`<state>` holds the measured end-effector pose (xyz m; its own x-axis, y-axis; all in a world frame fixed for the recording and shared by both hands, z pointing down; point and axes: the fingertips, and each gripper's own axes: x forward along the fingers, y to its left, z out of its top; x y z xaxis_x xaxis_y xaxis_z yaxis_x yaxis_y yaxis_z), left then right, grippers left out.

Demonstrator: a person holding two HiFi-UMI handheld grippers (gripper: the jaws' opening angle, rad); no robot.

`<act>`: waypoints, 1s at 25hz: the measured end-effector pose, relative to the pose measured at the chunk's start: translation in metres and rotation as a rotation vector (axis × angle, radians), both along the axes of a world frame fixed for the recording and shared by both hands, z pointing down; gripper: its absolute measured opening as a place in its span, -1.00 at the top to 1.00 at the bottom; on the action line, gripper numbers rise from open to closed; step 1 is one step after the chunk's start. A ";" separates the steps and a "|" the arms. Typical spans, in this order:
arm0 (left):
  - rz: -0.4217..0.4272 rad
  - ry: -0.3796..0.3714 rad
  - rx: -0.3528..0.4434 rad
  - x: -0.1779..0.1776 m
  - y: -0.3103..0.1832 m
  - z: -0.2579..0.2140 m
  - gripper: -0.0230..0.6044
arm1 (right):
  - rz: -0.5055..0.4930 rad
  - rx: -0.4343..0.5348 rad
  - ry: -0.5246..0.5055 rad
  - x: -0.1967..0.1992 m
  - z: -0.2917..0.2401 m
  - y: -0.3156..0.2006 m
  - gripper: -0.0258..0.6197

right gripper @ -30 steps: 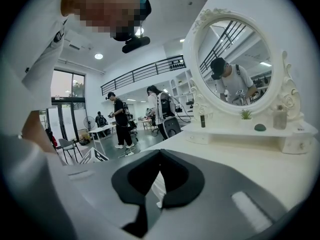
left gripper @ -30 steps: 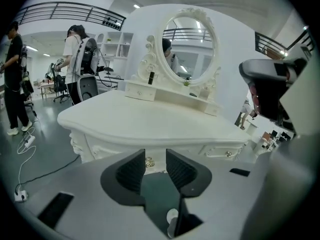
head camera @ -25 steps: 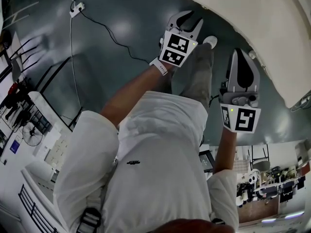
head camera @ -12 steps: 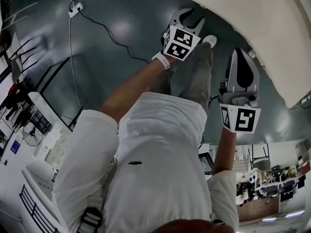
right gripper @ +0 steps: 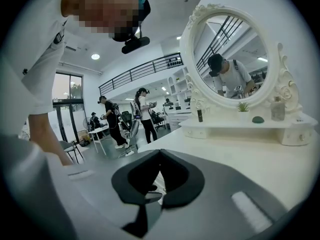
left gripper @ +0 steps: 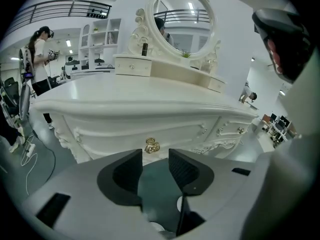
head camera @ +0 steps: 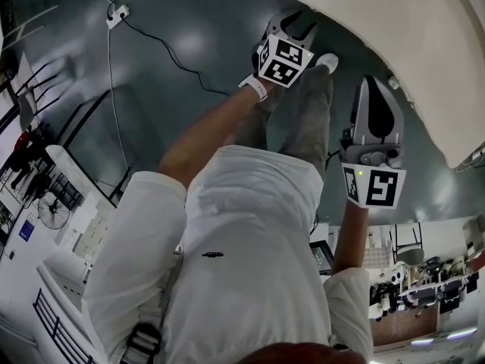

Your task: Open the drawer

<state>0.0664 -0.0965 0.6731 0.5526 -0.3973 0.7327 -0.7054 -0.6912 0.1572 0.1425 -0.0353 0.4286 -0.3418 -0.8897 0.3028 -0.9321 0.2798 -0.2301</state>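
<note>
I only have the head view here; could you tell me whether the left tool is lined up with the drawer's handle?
Observer: Yes. In the left gripper view, the gold handle on the drawer shows just beyond the gap of the left tool, not yet touched.
Operator: Are its jaws apart?
Observer: Apart, with nothing between them.
Operator: And the right tool?
Observer: The right tool is shut and empty, pointing over the tabletop toward the mirror.
</note>
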 end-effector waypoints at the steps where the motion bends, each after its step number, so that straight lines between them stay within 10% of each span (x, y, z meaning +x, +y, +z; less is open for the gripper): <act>1: -0.001 -0.001 0.001 0.001 -0.001 0.000 0.45 | 0.000 -0.001 -0.001 0.001 0.000 0.000 0.89; 25: -0.020 -0.034 -0.007 0.017 -0.029 0.025 0.35 | 0.017 -0.028 -0.012 0.011 0.009 0.001 0.89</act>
